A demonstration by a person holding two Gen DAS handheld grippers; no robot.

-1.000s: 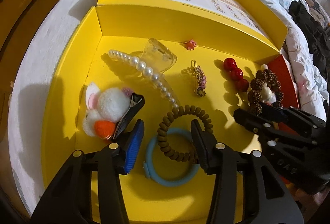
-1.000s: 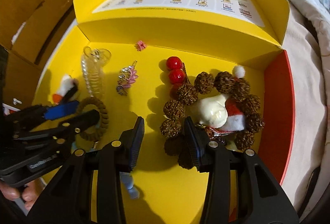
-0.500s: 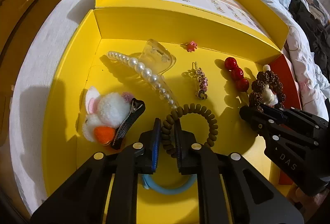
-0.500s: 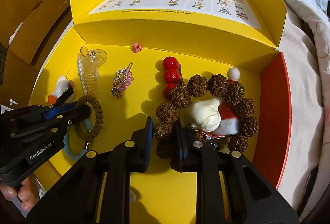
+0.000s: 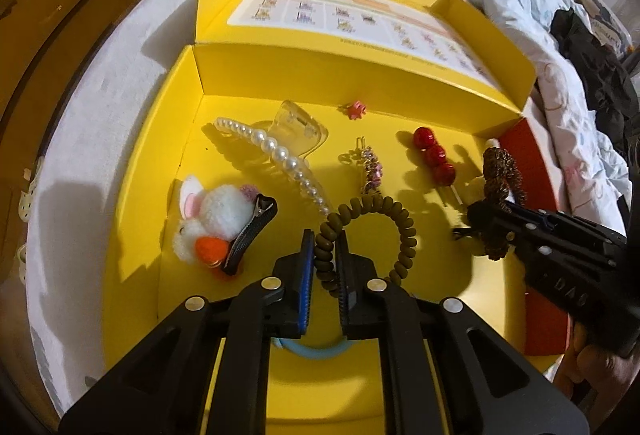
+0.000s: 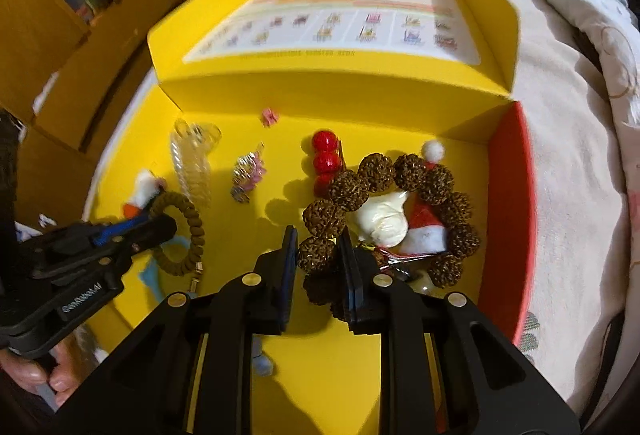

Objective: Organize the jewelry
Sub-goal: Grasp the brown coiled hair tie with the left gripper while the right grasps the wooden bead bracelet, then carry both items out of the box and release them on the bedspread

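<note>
While clamped, one coil tie (image 5: 362, 231), one bead bracelet (image 6: 384, 211), three red beads (image 5: 434, 154).

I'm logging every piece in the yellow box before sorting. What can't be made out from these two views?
- Blue ring: left wrist view, mostly hidden behind the left gripper.
- Beaded bracelet: right wrist view, its near beads hidden behind the right gripper.
- Printed chart: blurred in the right wrist view, too small to read in the left.

left gripper (image 5: 325, 259): clamped, angled down; right gripper (image 6: 319, 255): clamped, angled down
</note>
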